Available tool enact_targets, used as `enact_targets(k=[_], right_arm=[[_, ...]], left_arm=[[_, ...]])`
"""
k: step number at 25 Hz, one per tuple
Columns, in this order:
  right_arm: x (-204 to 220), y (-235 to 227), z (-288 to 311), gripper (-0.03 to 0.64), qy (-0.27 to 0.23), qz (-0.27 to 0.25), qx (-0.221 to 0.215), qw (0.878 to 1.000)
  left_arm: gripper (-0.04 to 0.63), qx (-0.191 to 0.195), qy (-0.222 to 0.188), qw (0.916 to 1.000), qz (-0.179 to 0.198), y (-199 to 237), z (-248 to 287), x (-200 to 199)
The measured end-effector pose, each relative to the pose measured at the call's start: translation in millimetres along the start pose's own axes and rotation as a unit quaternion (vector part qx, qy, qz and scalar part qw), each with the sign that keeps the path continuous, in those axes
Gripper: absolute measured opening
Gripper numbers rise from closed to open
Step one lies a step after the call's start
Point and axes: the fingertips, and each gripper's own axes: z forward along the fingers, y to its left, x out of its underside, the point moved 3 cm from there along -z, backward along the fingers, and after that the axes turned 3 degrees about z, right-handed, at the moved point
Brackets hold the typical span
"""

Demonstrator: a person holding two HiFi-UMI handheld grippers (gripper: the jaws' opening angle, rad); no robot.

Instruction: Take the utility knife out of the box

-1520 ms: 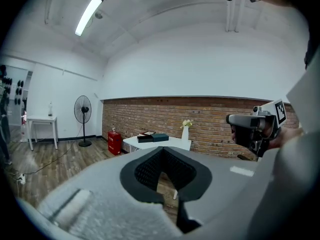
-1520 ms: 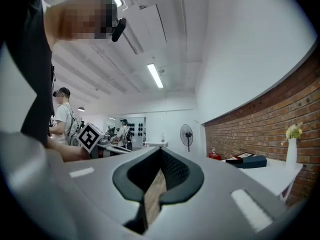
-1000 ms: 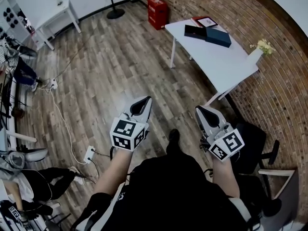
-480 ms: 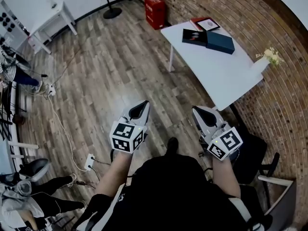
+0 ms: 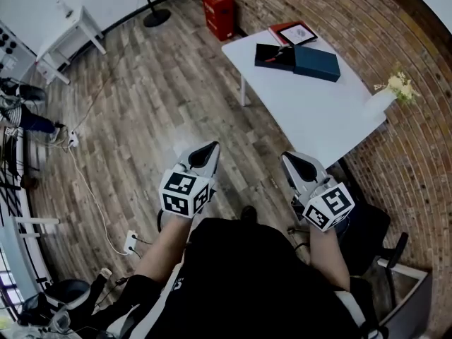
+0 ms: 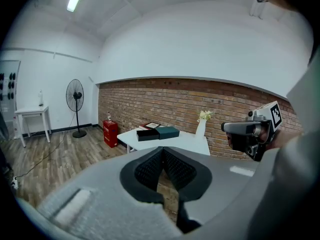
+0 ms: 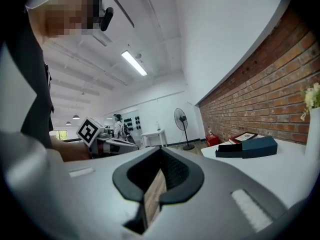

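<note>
The shallow black open box (image 5: 275, 55) on the white rectangular table (image 5: 311, 119) is too small in the head view to show its contents, so whether a utility knife lies inside cannot be told. Both gripper views catch it only edge-on, with its inside hidden. The print on the red-framed card (image 5: 295, 32) behind it is unreadable. The black pedestal fan (image 5: 156, 16) is cut off by the top edge, its head mostly out of frame. The black office chair (image 5: 374, 221) sits partly hidden behind the person's right forearm (image 5: 328, 256).
</note>
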Motion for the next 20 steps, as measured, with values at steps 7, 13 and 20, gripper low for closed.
enact_targets(k=[7,13,20], right_arm=[[8,-43,7,0.002,0.009,0.016,0.031,0.999],[13,-81,47,0.002,0.035,0.018,0.059,0.997],[-41,-117,157,0.002,0.008,-0.008,0.075,0.997]], left_arm=[[0.008,0.031,-0.001,0.9995,0.002,-1,50,-11],[0.008,0.044,-0.011,0.9989,-0.015,47,96,-20],[0.008,0.071,-0.037,0.9968,0.003,139,167,-73]])
